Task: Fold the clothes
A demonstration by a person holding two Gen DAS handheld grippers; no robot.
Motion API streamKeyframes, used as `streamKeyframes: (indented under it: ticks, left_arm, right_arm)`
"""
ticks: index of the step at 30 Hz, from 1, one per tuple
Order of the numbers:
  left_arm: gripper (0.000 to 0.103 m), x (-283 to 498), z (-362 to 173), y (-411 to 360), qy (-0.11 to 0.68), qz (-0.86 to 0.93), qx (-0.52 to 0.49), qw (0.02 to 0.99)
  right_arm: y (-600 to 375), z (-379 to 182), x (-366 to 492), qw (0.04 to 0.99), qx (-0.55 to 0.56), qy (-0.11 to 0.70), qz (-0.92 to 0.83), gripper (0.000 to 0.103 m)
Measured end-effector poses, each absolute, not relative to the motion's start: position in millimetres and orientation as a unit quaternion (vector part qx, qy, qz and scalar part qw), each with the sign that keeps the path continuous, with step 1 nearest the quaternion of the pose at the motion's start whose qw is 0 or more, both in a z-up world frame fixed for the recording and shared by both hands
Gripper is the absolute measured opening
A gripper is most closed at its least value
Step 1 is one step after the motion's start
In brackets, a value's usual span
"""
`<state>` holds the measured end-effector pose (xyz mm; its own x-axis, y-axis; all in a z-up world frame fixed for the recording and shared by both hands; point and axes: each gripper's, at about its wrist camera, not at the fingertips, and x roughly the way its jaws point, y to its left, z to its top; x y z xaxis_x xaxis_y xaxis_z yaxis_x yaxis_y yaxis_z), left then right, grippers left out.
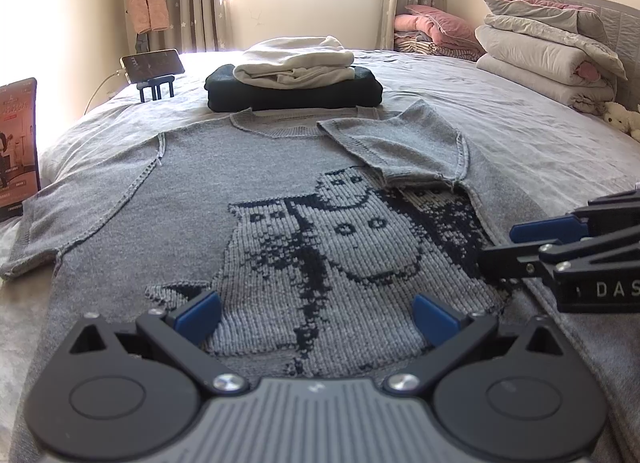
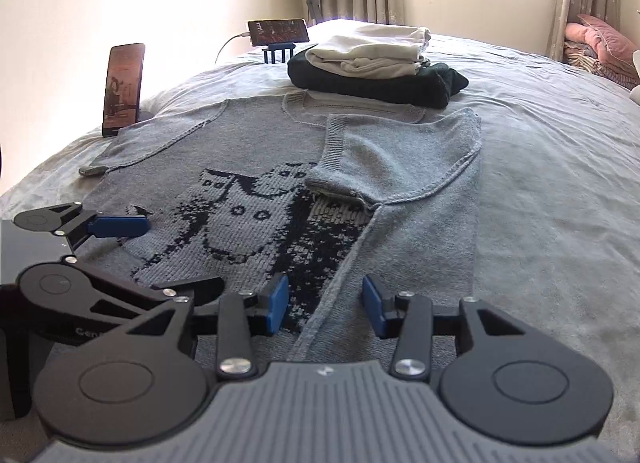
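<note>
At the far left of the bed [image 1: 520, 135], a phone [image 2: 123, 87] stands propped upright near the left sleeve [image 1: 36, 231] of the grey sweater [image 1: 192, 191]. That sleeve lies spread out flat toward the left edge. Farther back, a second phone [image 1: 154, 63] sits on a small dark stand with a cable plugged in.

The sweater lies face up across the middle of the bed, its knitted cat pattern [image 1: 320, 247] showing. The left claw [image 1: 316, 315] hangs low over the near part of that pattern, its blue pads [image 1: 198, 313] wide apart with nothing between them.

Just beyond the sweater's collar, a folded white garment [image 1: 294, 63] rests on top of a folded dark garment [image 1: 294, 93].

The right sleeve [image 1: 396, 151] is folded inward over the chest, its cuff covering the upper right of the pattern. The right claw [image 2: 325, 305] sits over the sweater's near right side, jaws opening, with cloth below the gap but not pinched by its pads.

At the far right, folded quilts [image 1: 544, 59] are piled by the headboard.
</note>
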<state>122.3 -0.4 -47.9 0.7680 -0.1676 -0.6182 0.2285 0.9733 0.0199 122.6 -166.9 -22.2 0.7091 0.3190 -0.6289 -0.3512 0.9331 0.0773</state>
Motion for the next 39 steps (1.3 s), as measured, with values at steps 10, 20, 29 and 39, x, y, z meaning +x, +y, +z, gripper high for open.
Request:
streamKeyframes:
  ticks: [10,20,29,39]
  left_arm:
    - [0.103,123.2,-48.0,0.1,0.324,-0.106,0.047,0.939]
    - [0.103,122.9,-48.0,0.1,0.324,-0.106,0.047,0.939]
    - [0.103,122.8,-48.1,0.0,0.324,-0.106,0.047,0.939]
    - [0.103,122.8,-48.1,0.0,0.324,-0.106,0.047,0.939]
  right_arm:
    - [-176.7,-18.1,135.8,0.935,-0.038,0.326,0.131,0.047]
    - [-183.1,-28.4,141.6,0.933,-0.017,0.338,0.12,0.051]
    - [-182.6,-27.7,139.0,0.933,-0.016,0.339,0.121,0.053]
    - [-183.6,-19.3,127.1,0.929,-0.012,0.353,0.115,0.059]
